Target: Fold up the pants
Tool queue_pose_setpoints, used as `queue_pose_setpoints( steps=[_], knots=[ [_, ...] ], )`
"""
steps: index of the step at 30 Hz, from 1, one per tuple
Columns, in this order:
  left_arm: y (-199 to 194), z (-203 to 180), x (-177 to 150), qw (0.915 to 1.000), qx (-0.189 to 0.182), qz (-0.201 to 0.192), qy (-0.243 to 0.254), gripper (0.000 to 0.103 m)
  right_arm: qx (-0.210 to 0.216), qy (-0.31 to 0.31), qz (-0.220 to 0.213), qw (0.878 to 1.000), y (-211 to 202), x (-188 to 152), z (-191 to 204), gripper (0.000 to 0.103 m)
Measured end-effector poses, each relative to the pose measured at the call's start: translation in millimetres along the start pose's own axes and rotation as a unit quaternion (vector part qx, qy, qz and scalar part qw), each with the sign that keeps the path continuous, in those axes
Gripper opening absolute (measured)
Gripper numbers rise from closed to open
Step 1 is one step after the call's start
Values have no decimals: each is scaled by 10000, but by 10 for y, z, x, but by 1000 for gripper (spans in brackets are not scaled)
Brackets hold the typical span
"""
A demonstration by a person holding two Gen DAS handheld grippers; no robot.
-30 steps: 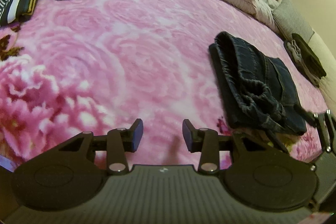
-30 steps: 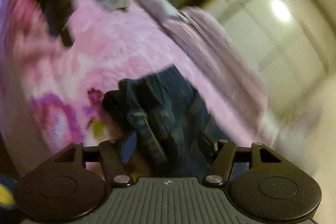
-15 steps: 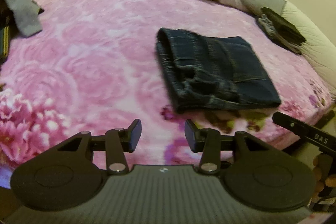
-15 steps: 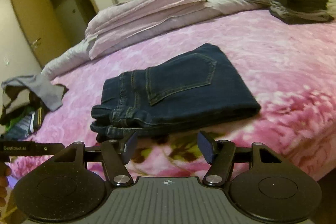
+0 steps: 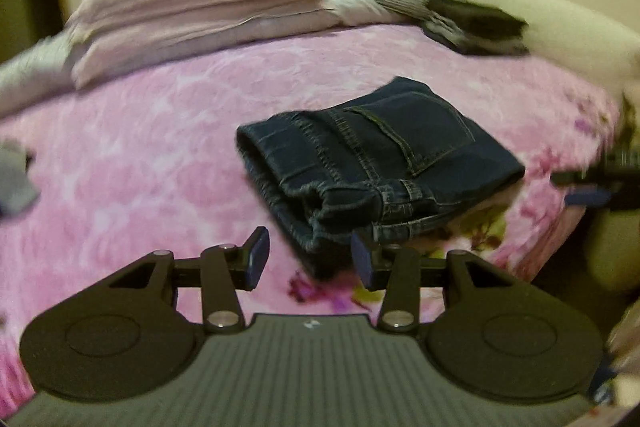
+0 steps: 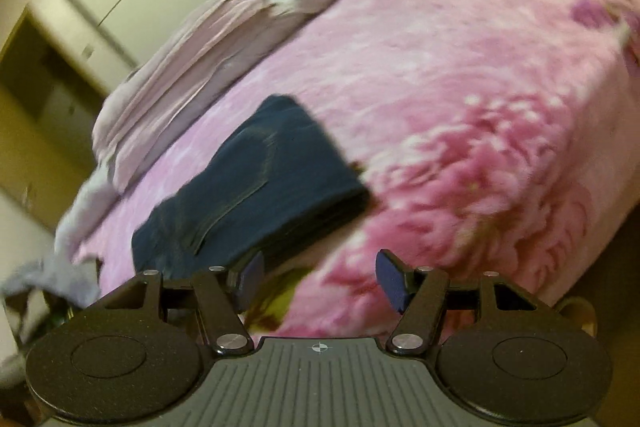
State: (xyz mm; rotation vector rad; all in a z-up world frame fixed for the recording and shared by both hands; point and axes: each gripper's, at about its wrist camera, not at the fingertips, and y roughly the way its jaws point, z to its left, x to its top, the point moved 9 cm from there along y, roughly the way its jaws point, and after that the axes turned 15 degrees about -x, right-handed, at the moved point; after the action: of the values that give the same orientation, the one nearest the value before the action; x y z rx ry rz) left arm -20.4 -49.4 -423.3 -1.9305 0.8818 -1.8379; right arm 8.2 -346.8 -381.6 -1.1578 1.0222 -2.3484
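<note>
The jeans [image 5: 380, 163] lie folded into a compact dark bundle on the pink flowered blanket [image 5: 160, 147] of the bed, near its front edge, back pocket up. The left hand-held gripper [image 5: 306, 259] hangs just short of the bundle, its jaws apart with nothing between them. The right hand-held gripper [image 6: 318, 283] is tilted, its jaws spread wide and empty. Folded mauve bedding [image 5: 192, 11] lies at the bed's far end, a dark clothes pile [image 5: 476, 27] at the far right.
</note>
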Motion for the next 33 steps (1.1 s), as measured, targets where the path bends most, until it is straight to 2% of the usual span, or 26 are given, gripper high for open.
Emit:
queue_pose_setpoints(
  steps=[3, 5, 9, 11, 15, 17, 20, 21, 23, 24, 25, 27, 28, 30, 31, 33],
  knots=[
    [166, -92, 46, 9958, 89, 164, 891, 40, -68, 245, 49, 9997, 43, 97, -133, 60],
    [282, -165, 56, 9871, 178, 268, 1566, 40, -111, 302, 90, 9994, 79, 122, -192, 60],
    [470, -265, 41, 9719, 27, 419, 2317, 41, -125, 382, 219, 9990, 144, 114, -278, 60],
    [577, -324, 6, 9602, -57, 560, 2734, 41, -138, 405, 275, 9987, 175, 102, -308, 60],
    [734, -381, -71, 9241, 147, 663, 3761, 44, -163, 420, 337, 9984, 200, 92, -337, 60],
    [762, -376, -74, 9142, 84, 668, 3996, 44, -168, 416, 348, 9984, 204, 88, -345, 60],
    [761, -392, -89, 8935, 82, 672, 4438, 44, -155, 416, 357, 9984, 196, 87, -345, 60],
    [767, -399, -109, 8892, 62, 704, 4520, 44, -155, 419, 359, 9984, 197, 86, -343, 60],
    [798, -420, -146, 8785, 23, 771, 4714, 39, -157, 430, 365, 9983, 194, 84, -337, 60],
    [809, -436, -171, 8748, -70, 823, 4774, 23, -159, 432, 368, 9983, 192, 84, -331, 60],
    [803, -458, -175, 8719, -118, 774, 4834, 16, -151, 427, 367, 9983, 190, 84, -330, 60],
    [720, -483, -171, 8635, 39, 416, 5027, 13, -146, 407, 352, 9984, 173, 83, -317, 60],
    [661, -472, -184, 8647, 95, 285, 5014, 13, -141, 394, 339, 9985, 162, 82, -320, 60],
    [582, -397, -252, 8800, 124, 188, 4745, 12, -163, 381, 323, 9986, 152, 75, -331, 60],
    [579, -368, -346, 8848, 140, 244, 4651, 12, -184, 382, 332, 9986, 158, 73, -331, 60],
    [643, -374, -545, 8812, 241, 317, 4712, 10, -190, 374, 368, 9984, 183, 66, -309, 60]
  ],
)
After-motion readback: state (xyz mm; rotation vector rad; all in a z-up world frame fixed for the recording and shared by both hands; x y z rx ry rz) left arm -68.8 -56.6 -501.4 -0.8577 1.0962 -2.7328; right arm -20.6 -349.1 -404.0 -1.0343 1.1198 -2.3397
